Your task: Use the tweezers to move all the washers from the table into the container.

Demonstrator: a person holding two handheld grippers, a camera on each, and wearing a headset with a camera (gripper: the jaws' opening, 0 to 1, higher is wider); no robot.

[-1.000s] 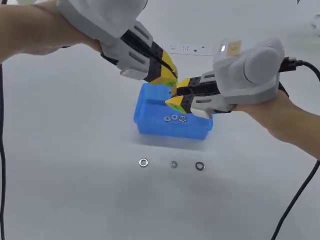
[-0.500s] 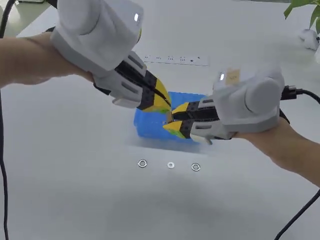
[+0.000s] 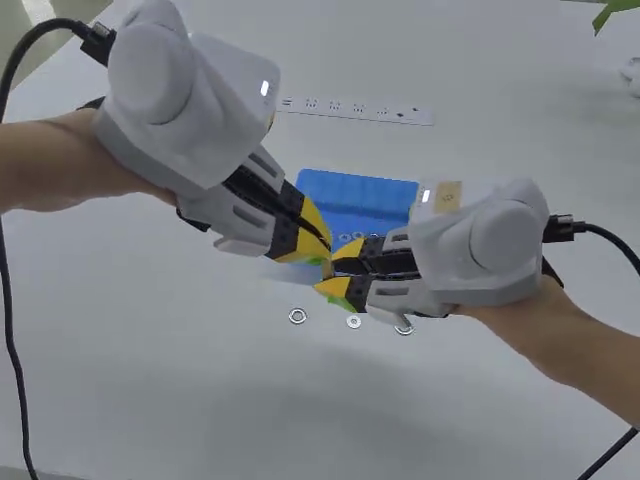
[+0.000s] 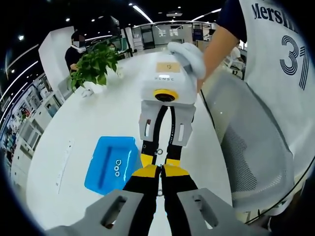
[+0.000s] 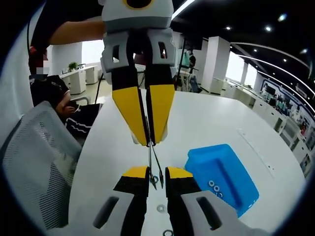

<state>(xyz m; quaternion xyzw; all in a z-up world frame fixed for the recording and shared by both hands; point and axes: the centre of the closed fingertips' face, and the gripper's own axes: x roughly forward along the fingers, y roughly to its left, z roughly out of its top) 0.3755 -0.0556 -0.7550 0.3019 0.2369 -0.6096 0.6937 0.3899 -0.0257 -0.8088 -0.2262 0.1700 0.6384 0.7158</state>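
Three small silver ring washers (image 3: 353, 238) inside the open blue plastic container (image 3: 360, 195); three more loose washers (image 3: 297, 317) in a row on the white table (image 3: 150, 380) just in front of it, one half hidden under the right gripper (image 3: 330, 280). Clamped in the left gripper (image 3: 324, 258): thin metal tweezers (image 5: 149, 164), tips down by a loose washer, between the right jaws. Right jaws slightly parted; any grip on the tweezers impossible to tell. On a white jersey (image 4: 275, 98): "37" and "Mers", cut off.
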